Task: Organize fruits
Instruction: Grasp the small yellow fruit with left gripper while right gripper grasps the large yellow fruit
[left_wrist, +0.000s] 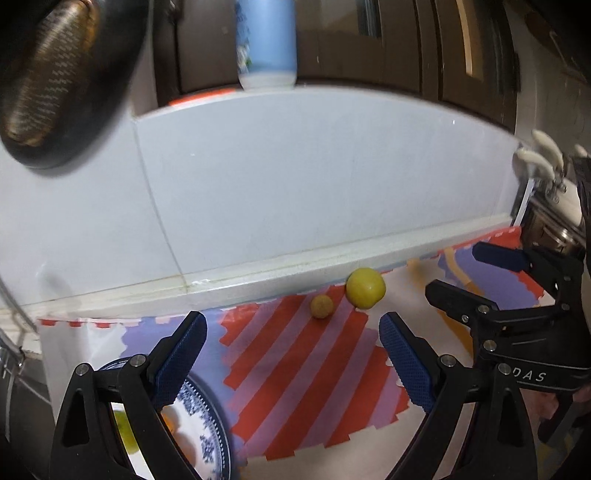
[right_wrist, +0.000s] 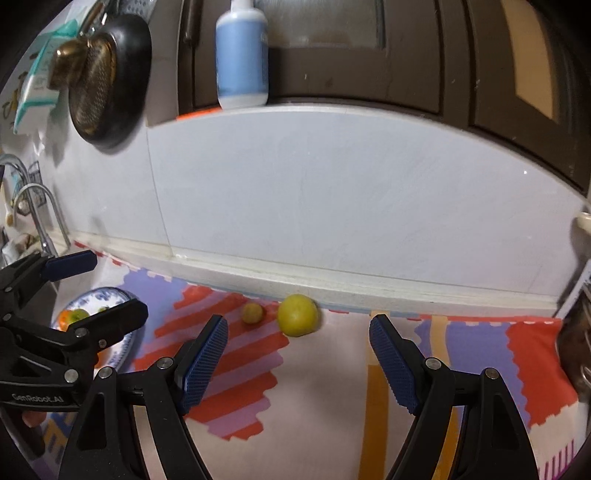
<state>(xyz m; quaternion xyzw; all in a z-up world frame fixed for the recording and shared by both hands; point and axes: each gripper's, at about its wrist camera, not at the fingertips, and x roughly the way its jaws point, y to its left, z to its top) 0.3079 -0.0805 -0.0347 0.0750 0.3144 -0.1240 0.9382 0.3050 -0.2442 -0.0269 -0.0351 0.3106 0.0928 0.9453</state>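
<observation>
A yellow-green round fruit (left_wrist: 365, 288) (right_wrist: 297, 315) lies on the patterned mat by the back wall, with a small brownish-yellow fruit (left_wrist: 321, 306) (right_wrist: 253, 313) just to its left. A blue-and-white plate (left_wrist: 207, 435) (right_wrist: 122, 347) at the left holds a green fruit (right_wrist: 78, 315) and an orange one (right_wrist: 63, 318). My left gripper (left_wrist: 293, 343) is open and empty, above the mat right of the plate. My right gripper (right_wrist: 297, 343) is open and empty, short of the two fruits. Each gripper shows in the other's view (left_wrist: 476, 273) (right_wrist: 99, 284).
The colourful mat (left_wrist: 303, 369) (right_wrist: 332, 387) covers the counter up to a tiled wall. A blue bottle (right_wrist: 242, 55) stands on the ledge above. A dark strainer (right_wrist: 107, 81) hangs at upper left. A faucet (right_wrist: 40, 206) is at the left, metal cookware (left_wrist: 554, 206) at the right.
</observation>
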